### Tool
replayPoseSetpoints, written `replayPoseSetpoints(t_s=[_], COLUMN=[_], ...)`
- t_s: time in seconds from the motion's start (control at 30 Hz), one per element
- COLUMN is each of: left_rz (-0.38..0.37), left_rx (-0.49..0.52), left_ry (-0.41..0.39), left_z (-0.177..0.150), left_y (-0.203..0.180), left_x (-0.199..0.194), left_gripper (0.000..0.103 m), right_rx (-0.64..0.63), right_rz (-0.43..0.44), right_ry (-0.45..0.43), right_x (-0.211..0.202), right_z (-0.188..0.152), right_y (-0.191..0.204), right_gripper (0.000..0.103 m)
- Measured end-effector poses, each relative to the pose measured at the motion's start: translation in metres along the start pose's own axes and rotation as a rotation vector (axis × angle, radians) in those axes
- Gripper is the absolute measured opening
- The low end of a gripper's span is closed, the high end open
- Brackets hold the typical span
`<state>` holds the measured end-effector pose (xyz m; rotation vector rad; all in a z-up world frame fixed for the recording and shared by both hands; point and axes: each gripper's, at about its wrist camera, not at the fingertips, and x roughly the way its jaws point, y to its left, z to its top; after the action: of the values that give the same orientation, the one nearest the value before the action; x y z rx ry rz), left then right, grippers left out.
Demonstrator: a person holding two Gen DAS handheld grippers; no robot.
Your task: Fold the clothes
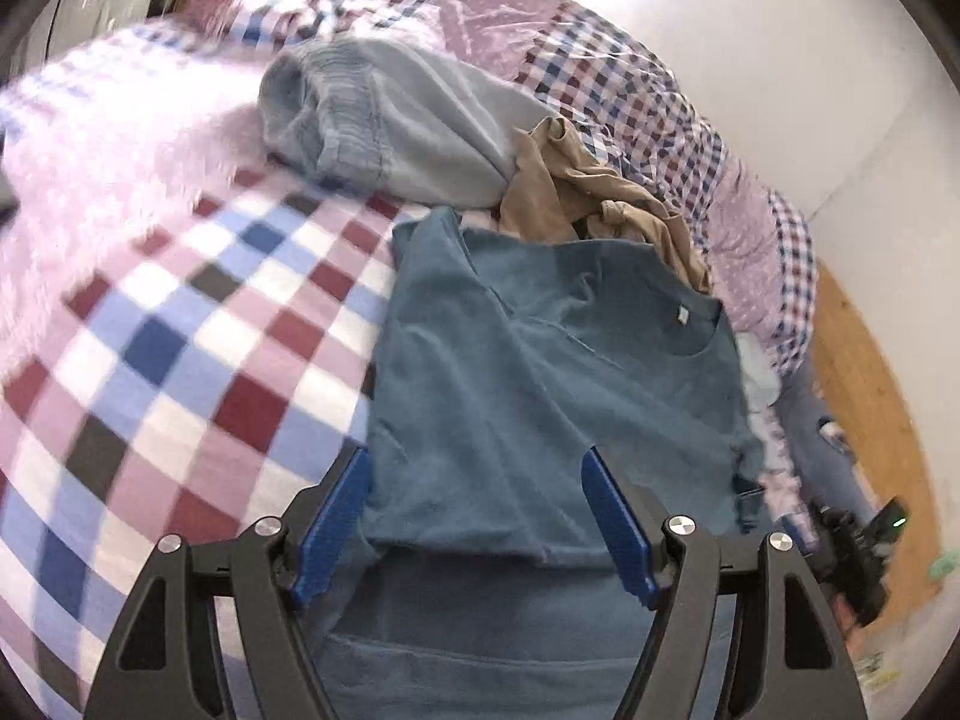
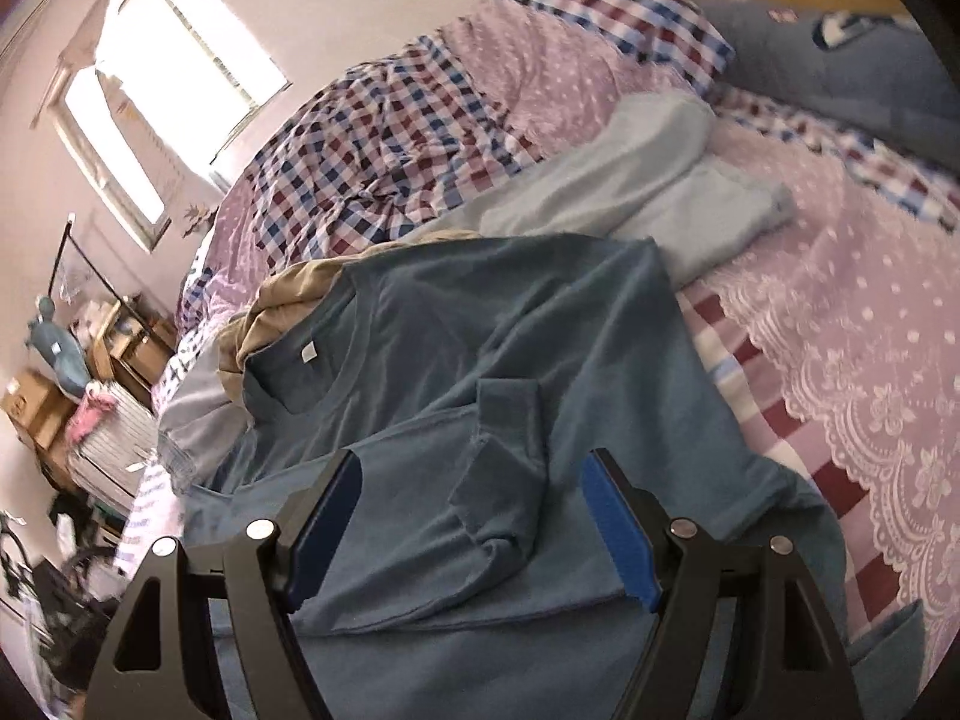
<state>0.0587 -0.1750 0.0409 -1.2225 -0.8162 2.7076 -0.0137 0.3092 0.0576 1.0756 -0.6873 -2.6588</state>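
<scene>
Checked bedding (image 1: 180,330) carries a teal shirt (image 1: 540,372), sleeves folded inward, collar toward a tan garment (image 1: 576,192) and a grey one (image 1: 408,120). Left gripper (image 1: 477,519) and right gripper (image 2: 471,525) hang wide apart, empty. Judgement: pinch both hem corners evenly, then fold toward the collar, edges aligned.

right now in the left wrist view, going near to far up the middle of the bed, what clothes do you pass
left gripper → teal t-shirt → tan garment → light blue sweatshirt → checked quilt bunched at the far end
</scene>
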Motion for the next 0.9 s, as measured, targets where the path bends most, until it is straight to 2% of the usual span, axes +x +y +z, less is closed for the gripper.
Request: replayPoseSetpoints(t_s=[0.13,0.23,0.3,0.33,0.4,0.43,0.5,0.53,0.57,0.67,0.83,0.9], left_rz=[-0.022,0.008,0.029,0.035,0.039,0.035,0.040,0.066,0.069,0.081,0.118,0.117], left_rx=[-0.014,-0.057,-0.080,-0.087,-0.093,-0.095,-0.098,-0.092,-0.090,-0.078,-0.040,-0.036], left_ry=[-0.022,0.010,0.053,0.061,0.066,0.069,0.082,0.084,0.084,0.087,0.090,0.090], left_z=[0.010,0.016,0.018,0.017,0.019,0.019,0.019,0.019,0.019,0.019,0.017,0.017], left_y=[0.000,0.014,0.025,0.028,0.031,0.032,0.034,0.034,0.033,0.032,0.026,0.027], left_x=[0.003,0.012,0.022,0.025,0.026,0.026,0.029,0.030,0.030,0.033,0.038,0.038], left_gripper=[0.077,0.075,0.065,0.055,0.047,0.039,0.024,0.006,0.003,0.003,0.003,0.003], right_rx=[-0.052,-0.094,-0.124,-0.135,-0.146,-0.145,-0.144,-0.151,-0.178,-0.271,-0.417,-0.403], right_rz=[-0.021,-0.023,-0.027,-0.032,-0.051,-0.064,-0.092,-0.100,-0.113,-0.152,-0.281,-0.310], right_ry=[-0.011,-0.010,-0.017,-0.025,-0.045,-0.058,-0.075,-0.072,-0.065,-0.043,0.042,0.091], right_x=[0.004,0.009,0.009,0.009,0.006,0.004,0.001,0.001,0.003,0.011,0.041,0.053], right_z=[-0.004,-0.008,-0.011,-0.011,-0.011,-0.010,-0.008,-0.008,-0.009,-0.016,-0.036,-0.038], right_y=[0.014,0.024,0.030,0.032,0.032,0.030,0.027,0.027,0.031,0.045,0.057,0.050], right_gripper=[0.079,0.078,0.078,0.078,0.078,0.077,0.068,0.058,0.052,0.047,0.046,0.043])
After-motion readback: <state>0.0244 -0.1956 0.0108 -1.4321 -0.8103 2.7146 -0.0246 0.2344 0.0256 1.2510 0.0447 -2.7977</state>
